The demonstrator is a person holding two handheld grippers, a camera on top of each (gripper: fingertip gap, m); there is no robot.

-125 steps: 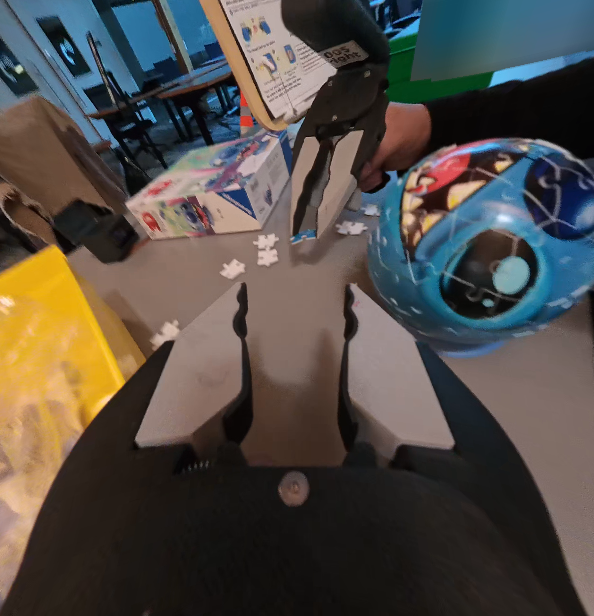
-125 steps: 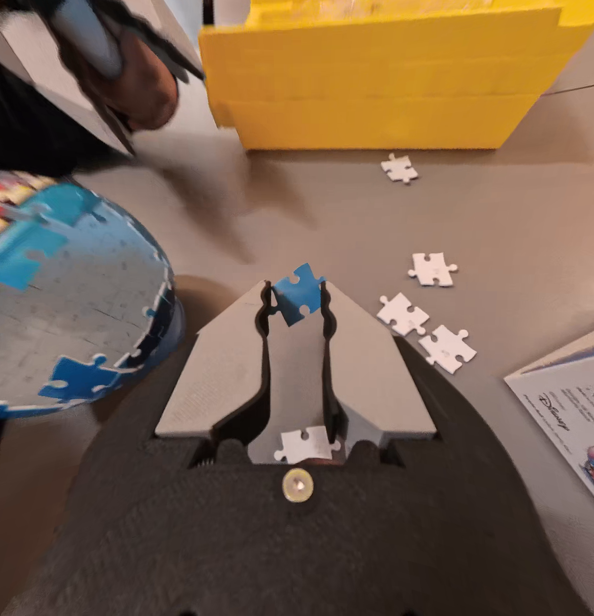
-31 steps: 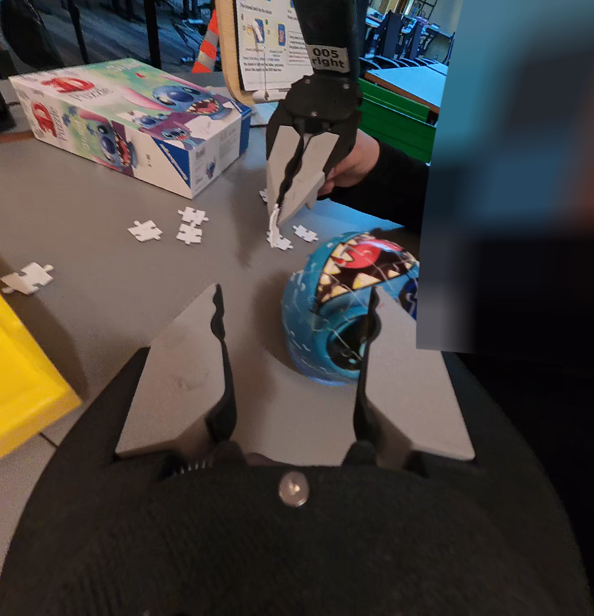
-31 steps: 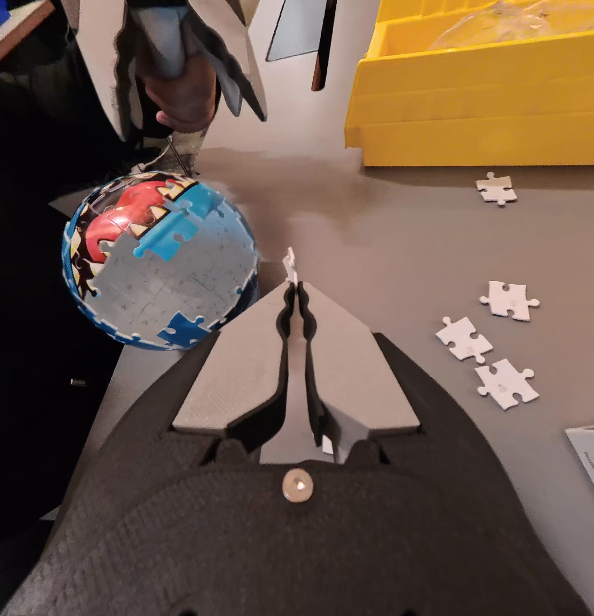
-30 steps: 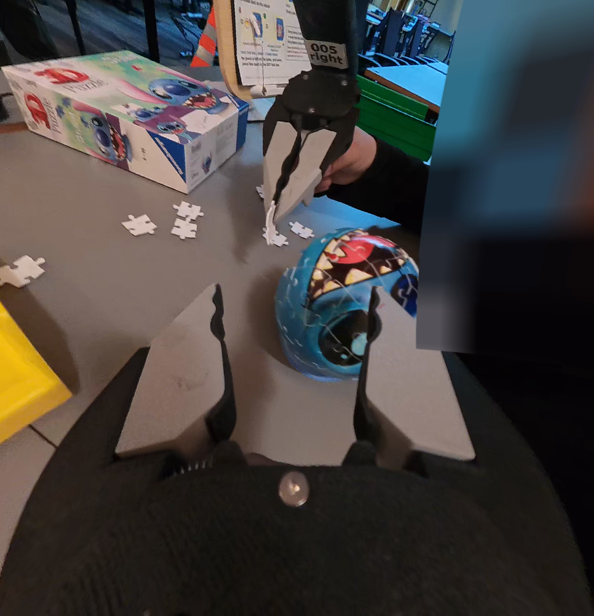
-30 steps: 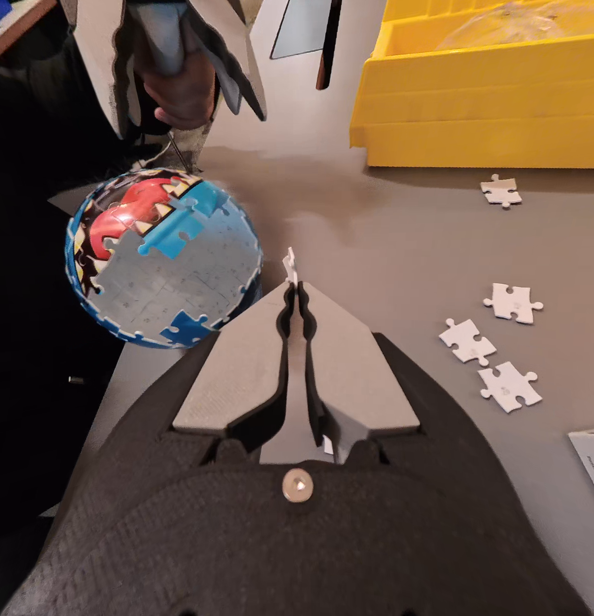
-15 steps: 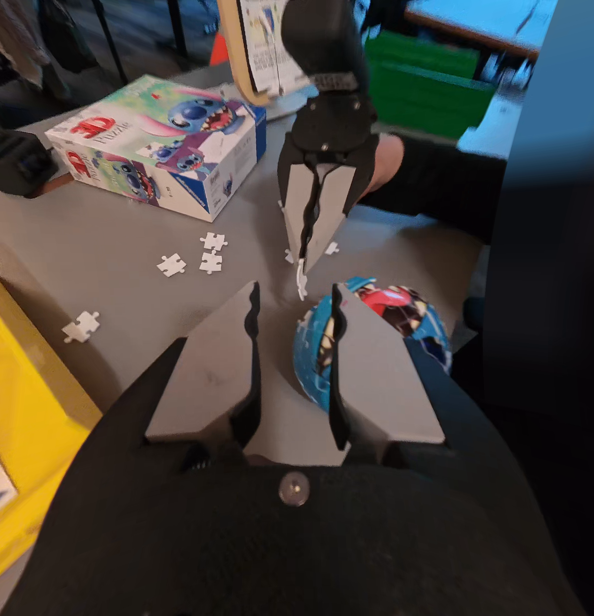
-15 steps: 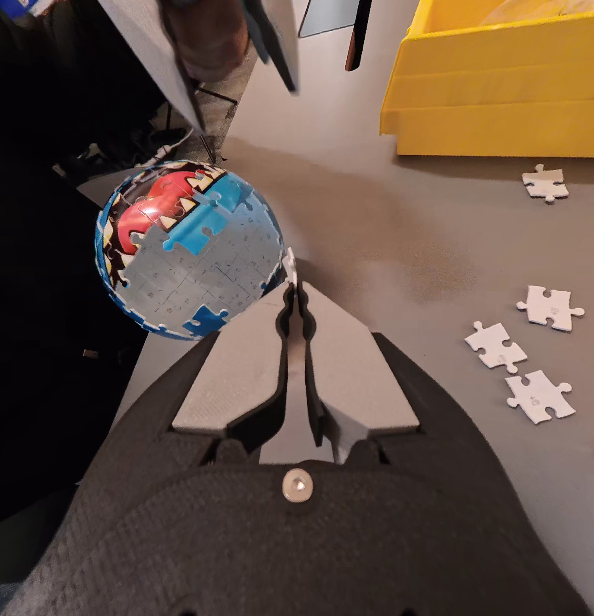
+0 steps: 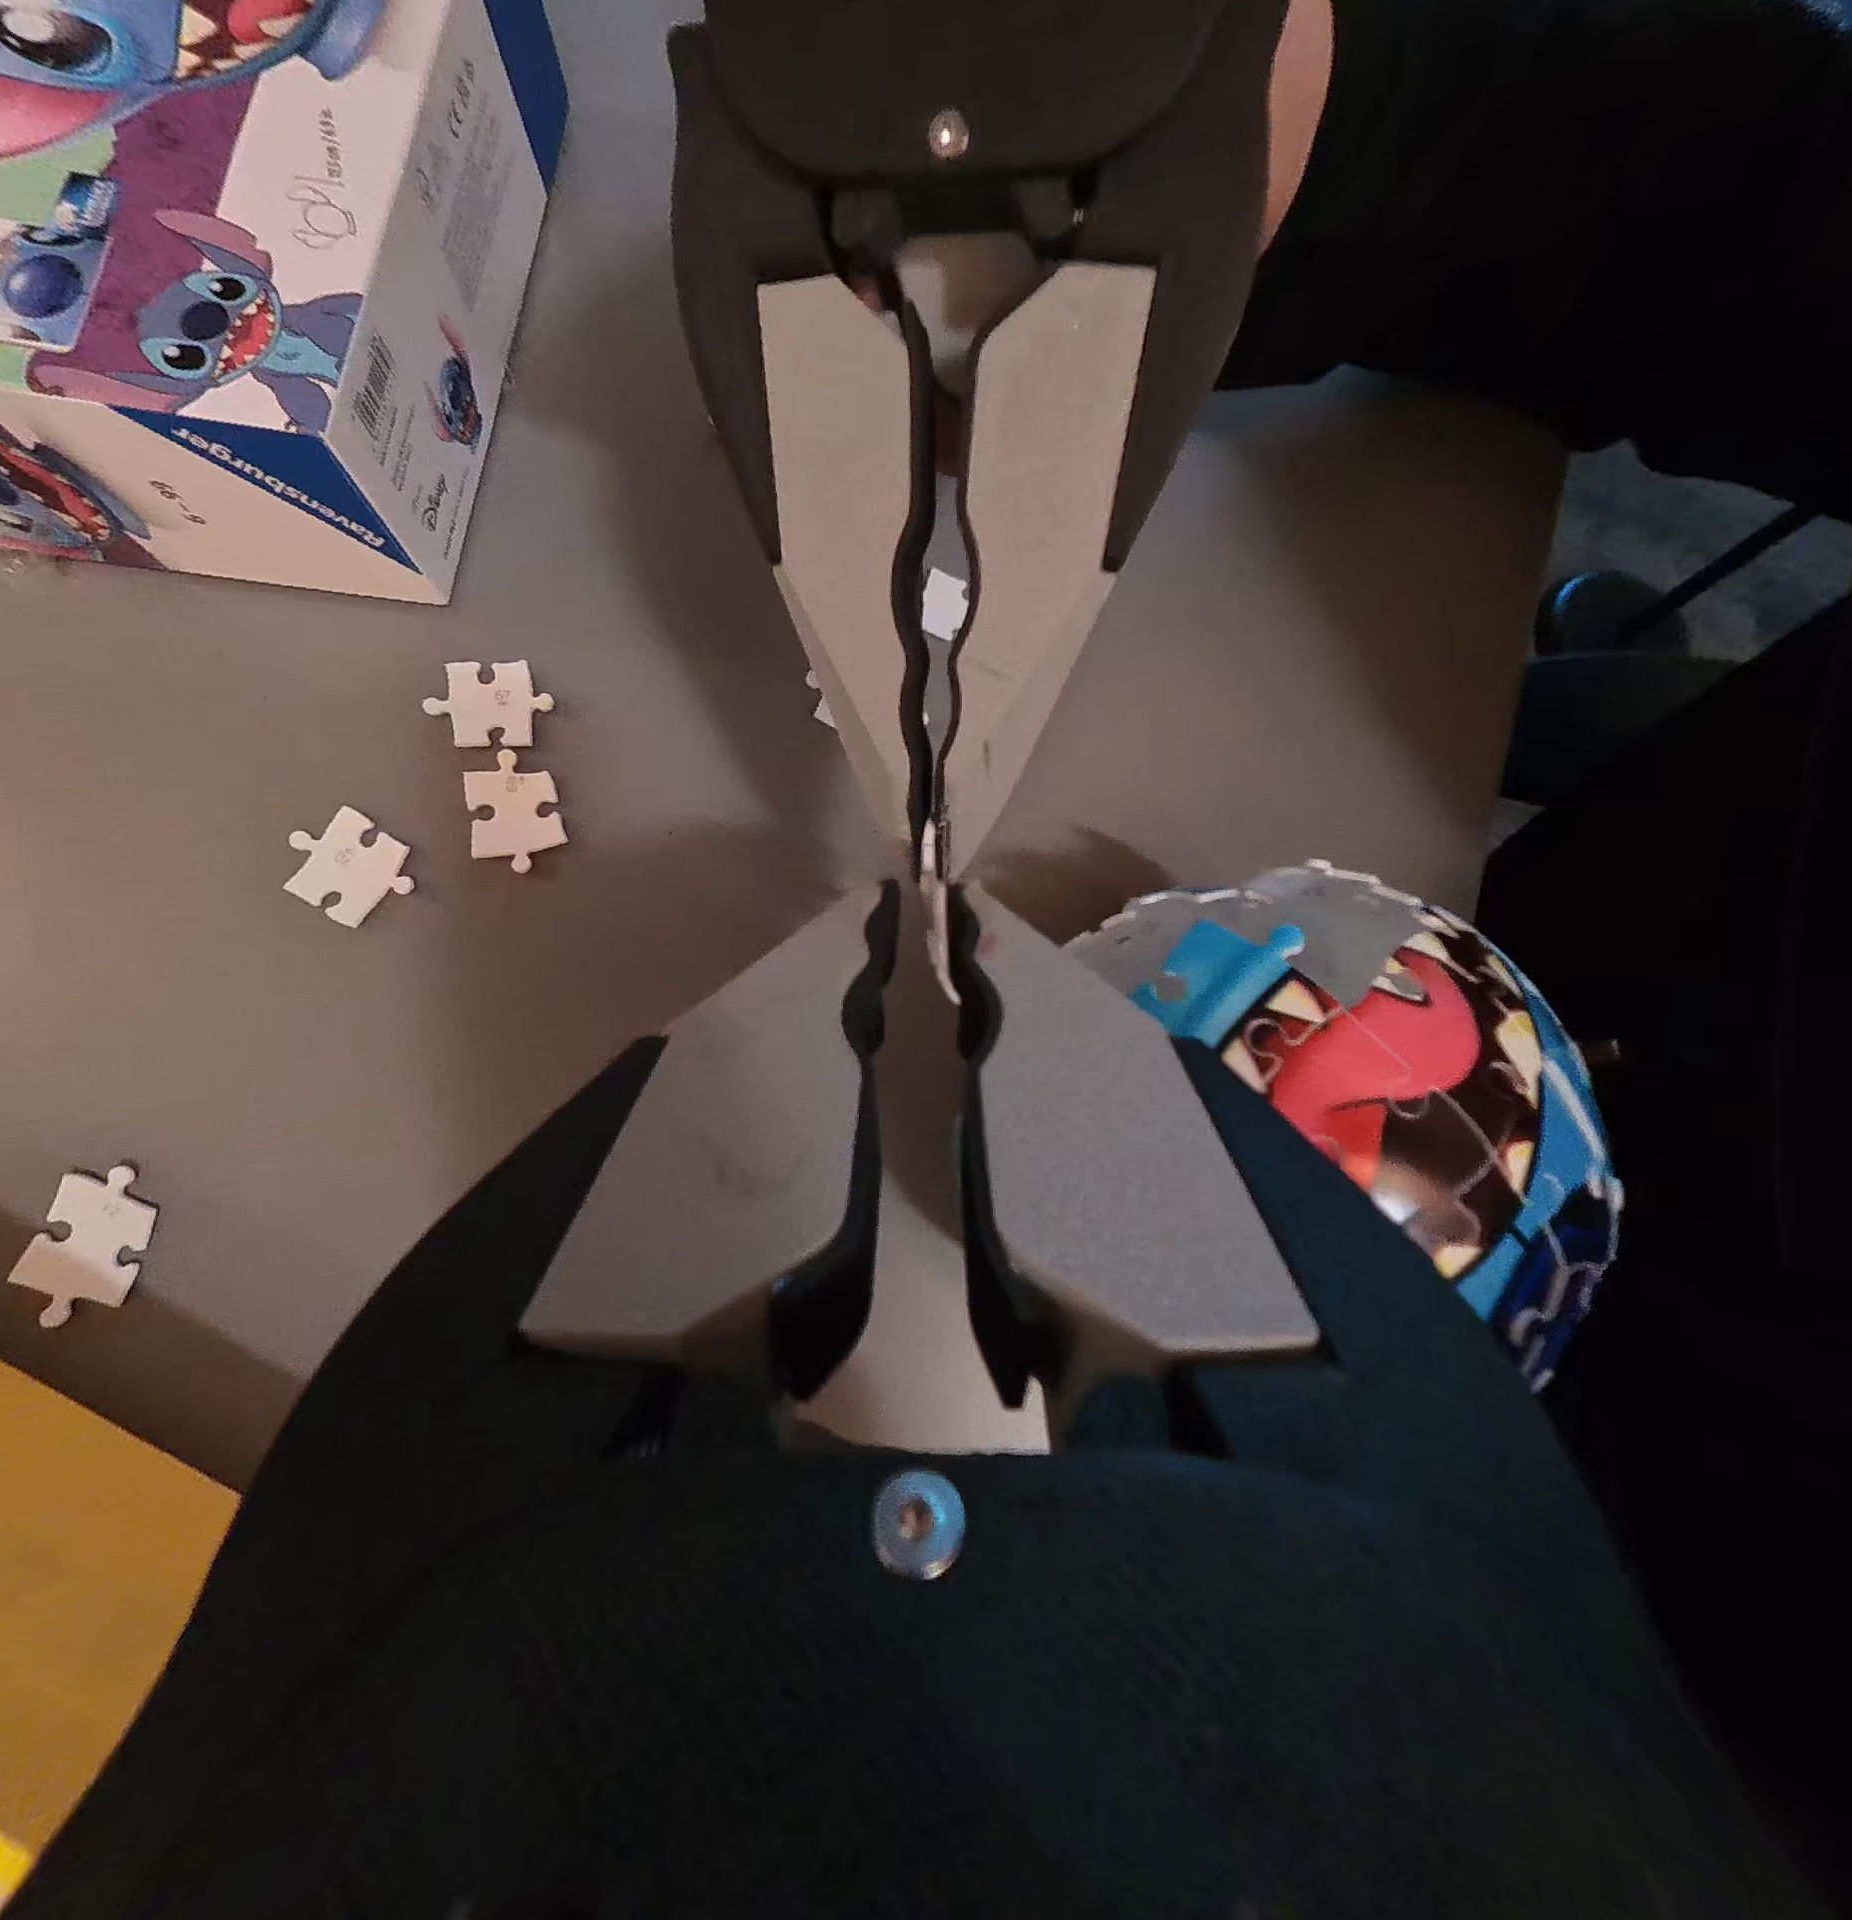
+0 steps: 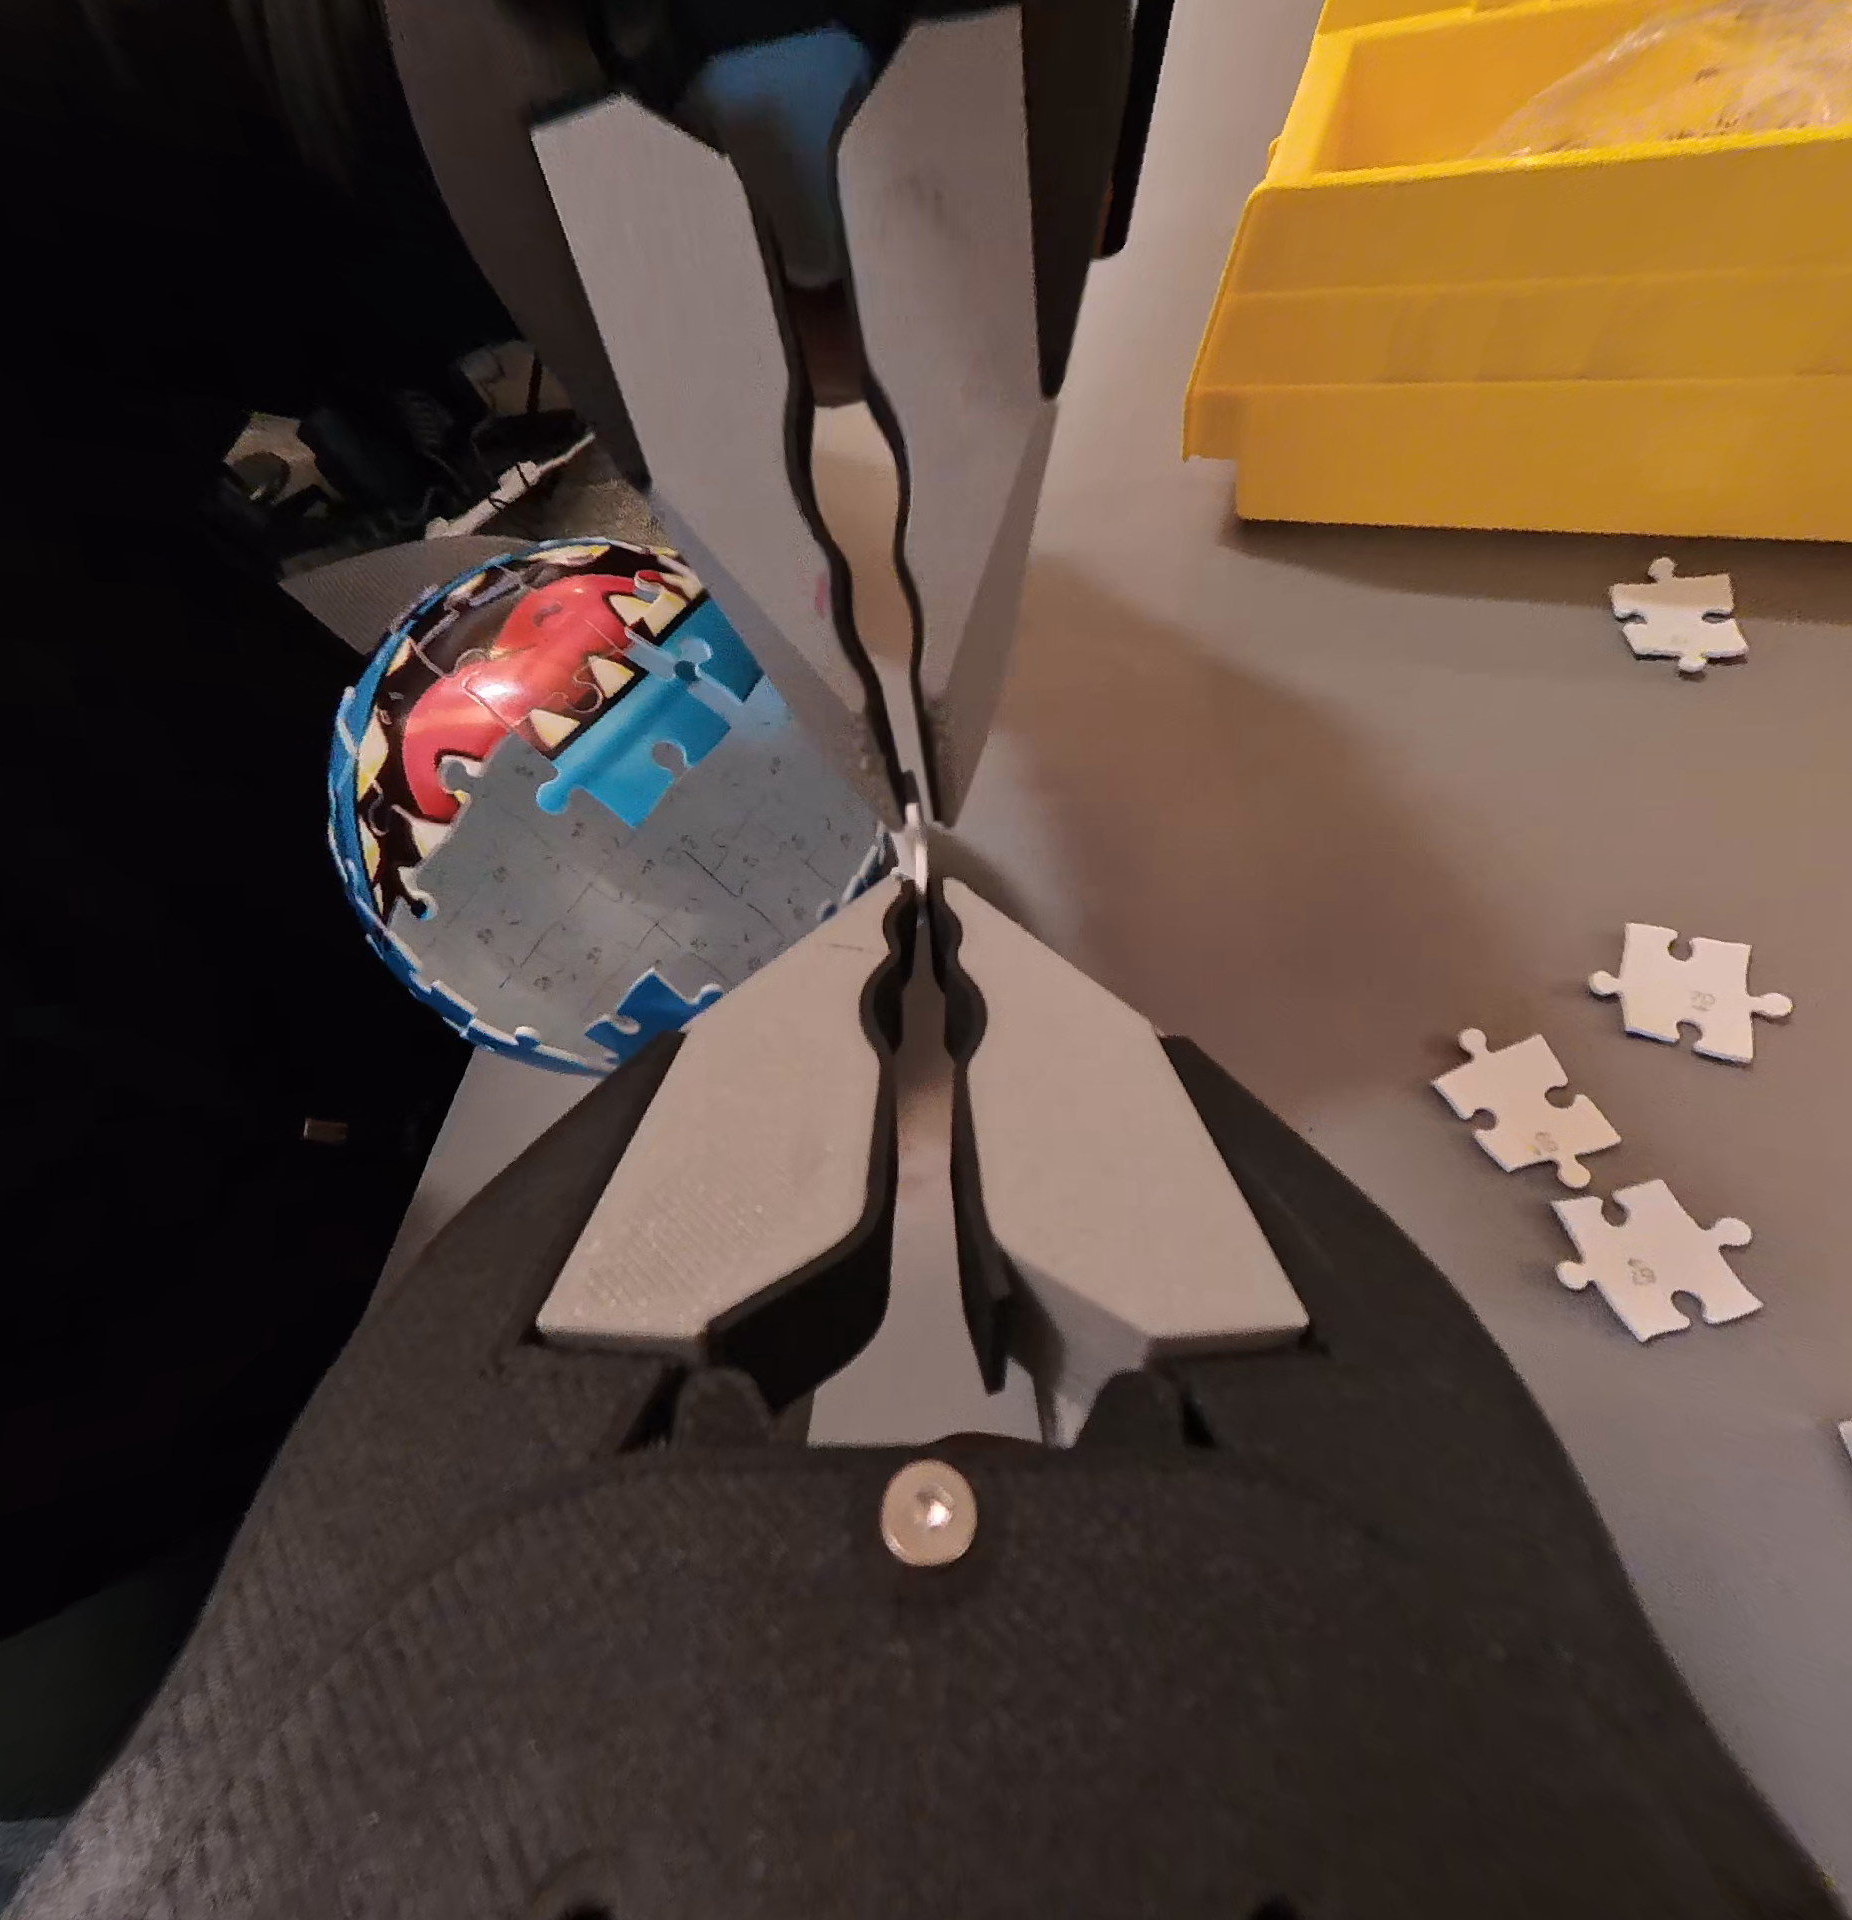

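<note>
Tip to tip over the grey table (image 9: pixel 226 987): the two grippers meet head-on, and a single white puzzle piece (image 9: pixel 936 914) stands edge-on between them.

The left wrist view alone shows the printed puzzle box (image 9: pixel 226 281) at far left, plus a fragment of another white piece glimpsed through the gap in the opposite jaws. The right wrist view alone shows the yellow bin (image 10: pixel 1556 312) at upper right, a corner of paper at the right edge, and the grey unprinted side of the puzzle ball (image 10: pixel 600 810). From the left wrist view that ball (image 9: pixel 1421 1101) shows its red-and-black printed face.

Count of loose white pieces lying flat: four in each view, three clustered and one apart by the bin. One ball, partly assembled, sitting at the table's edge. One box, one bin.

The right gripper (image 10: pixel 920 894) points forward and downward, jaws pressed nearly together, pinching the near end of the held piece. The left gripper (image 9: pixel 917 909) comes in from the opposite side, angled down likewise, jaws narrowed with a slim gap between them; the piece's far end sits in that gap against the right-hand finger, though whether both fingers bear on it is hard to make out. The ball lies just beside both tips.
</note>
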